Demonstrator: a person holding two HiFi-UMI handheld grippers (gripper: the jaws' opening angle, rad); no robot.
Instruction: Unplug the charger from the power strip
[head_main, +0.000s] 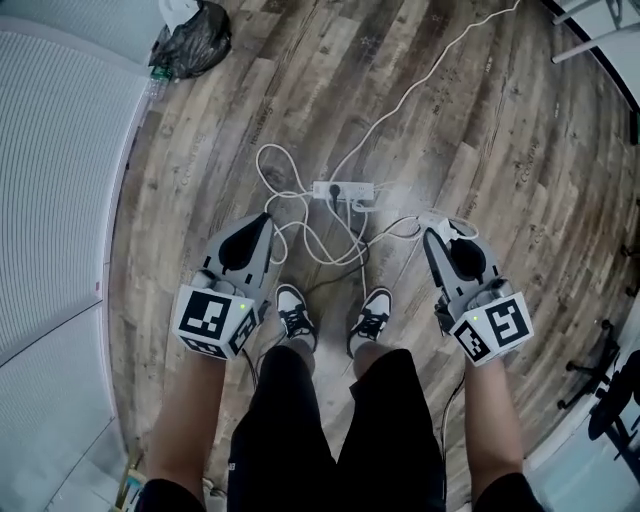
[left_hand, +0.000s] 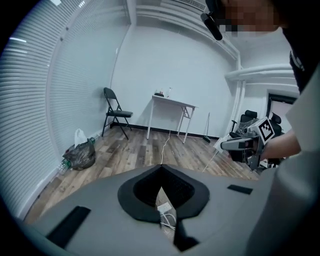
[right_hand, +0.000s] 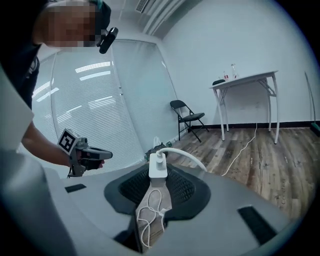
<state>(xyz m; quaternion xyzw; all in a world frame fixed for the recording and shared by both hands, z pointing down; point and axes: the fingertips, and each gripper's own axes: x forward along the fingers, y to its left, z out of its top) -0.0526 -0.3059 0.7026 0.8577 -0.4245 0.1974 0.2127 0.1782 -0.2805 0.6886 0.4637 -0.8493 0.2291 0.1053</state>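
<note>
1. Flooring (head_main: 450, 120): wood planks, with power strip (head_main: 343, 189) among looped white cables (head_main: 300, 225).
2. Right gripper (right_hand: 158, 176): clamped on white charger (right_hand: 158, 166), held apart from strip.
3. Left gripper (left_hand: 161, 190): jaws pressed together, empty.
4. Room: blinds (left_hand: 30, 100), folding chair (left_hand: 116, 112), table (left_hand: 172, 104), black bag (head_main: 190, 42).

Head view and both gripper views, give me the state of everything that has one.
charger: unplugged, held off the floor
right gripper: shut on the charger
left gripper: shut, empty
power strip: lying on the floor, charger not in it
folding chair: unfolded, standing
</note>
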